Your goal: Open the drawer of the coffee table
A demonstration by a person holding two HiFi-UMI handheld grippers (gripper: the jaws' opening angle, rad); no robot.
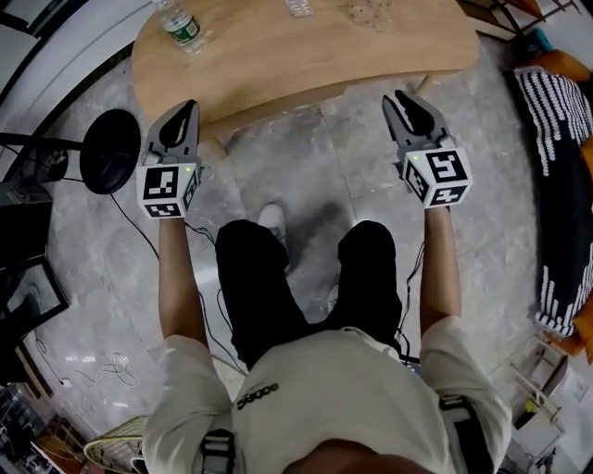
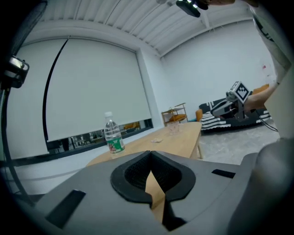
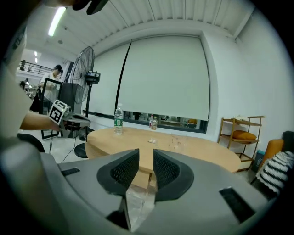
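Drawer: what appears to be its pale wooden front [image 3: 146, 176] is showing just under the near edge of the counter, in the middle of the right gripper view. In the head view it is lying in shadow under the top, and no handle is showing anywhere.
Counter: the oval wooden top [image 1: 278, 56] is filling the upper middle of the head view, just beyond both tools.
Right tongs: these [image 1: 400, 97] are hovering near the counter's edge at the upper right of center. They are standing slightly apart with nothing between them [image 3: 146, 153], and the drawer front is lining up in the gap.
Left tongs: these [image 1: 188, 106] are hovering at the upper left by the counter's rounded end. Their tips are pressing together on nothing [image 2: 149, 153].
Step in hand: by my reading, the person is approaching and nothing is touching the drawer yet.
Doing it well: the right tongs are looking better placed. They are probably needing a wider gap first, then a level approach under the top and a firm clamp on the front's lip or handle. The pull is best going straight back toward the knees, so the drawer is not jamming. The left tongs could be steadying the top.
Watching for: the bottle [image 1: 181, 26] is standing on the counter's upper left, so a jerky pull is risking a tip.
Around: a black round fan base [image 1: 109, 150] is sitting on the floor at the left.
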